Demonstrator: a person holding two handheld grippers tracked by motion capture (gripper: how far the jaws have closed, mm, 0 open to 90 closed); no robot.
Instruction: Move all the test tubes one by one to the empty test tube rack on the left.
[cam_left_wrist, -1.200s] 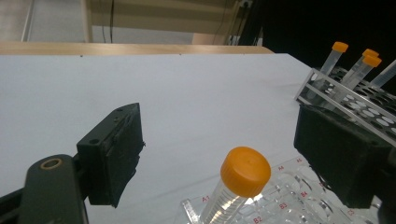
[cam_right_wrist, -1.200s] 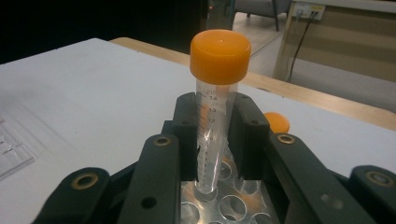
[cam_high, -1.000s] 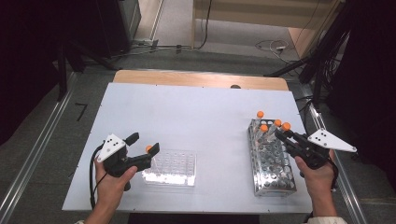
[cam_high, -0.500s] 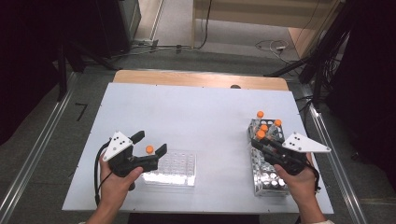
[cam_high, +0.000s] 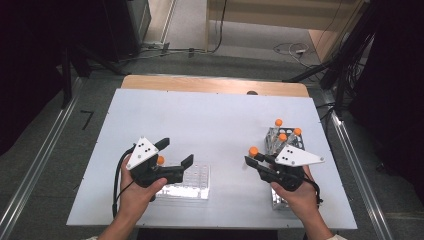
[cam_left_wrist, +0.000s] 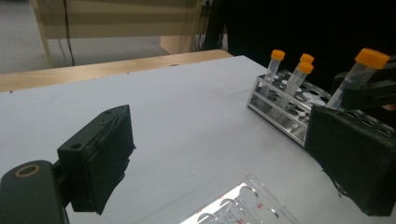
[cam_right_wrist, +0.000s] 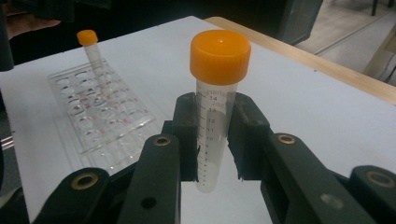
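High view: the left gripper (cam_high: 175, 155), jaws just opened wide and empty, hovers over the clear plastic rack (cam_high: 192, 182); left gripper view: three orange-capped tubes stand in a metal rack (cam_left_wrist: 280, 109); right gripper view: the right gripper (cam_right_wrist: 215, 135) clamps an upright, graduated, orange-capped tube (cam_right_wrist: 215, 112).

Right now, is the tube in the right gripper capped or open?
Capped: the tube clamped in the right gripper has an orange screw cap on top.

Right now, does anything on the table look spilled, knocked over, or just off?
Nothing spilled or broken. The three capped tubes in the metal rack lean rather than stand straight, and so does the single tube in the clear rack. The right gripper holds another tube upright; the left gripper is open.
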